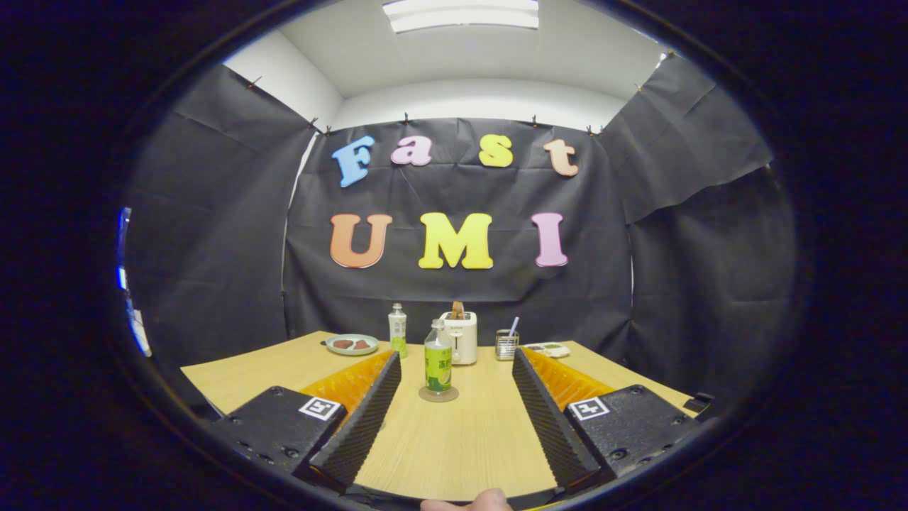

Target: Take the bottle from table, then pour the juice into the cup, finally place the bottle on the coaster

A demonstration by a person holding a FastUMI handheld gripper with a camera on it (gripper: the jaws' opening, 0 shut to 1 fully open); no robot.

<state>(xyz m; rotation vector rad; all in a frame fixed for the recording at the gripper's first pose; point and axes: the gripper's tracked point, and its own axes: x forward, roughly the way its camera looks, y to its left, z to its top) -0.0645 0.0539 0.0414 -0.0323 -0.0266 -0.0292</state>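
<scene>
One wooden table point(454, 440) under me, my gripper point(457, 363) spread wide, nothing held. Toaster point(460, 337) far centre. Green-label bottle point(438, 365) on coaster point(438, 394) just ahead between fingers. Second bottle point(397, 330) far left, cup point(506, 344) far right.

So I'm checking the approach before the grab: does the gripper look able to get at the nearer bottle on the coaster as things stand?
Probably yes. The gripper is open, and the nearer bottle stands upright on its coaster just beyond the fingertips, in line with the gap. Only bare table lies between; the toaster stands behind it.
</scene>
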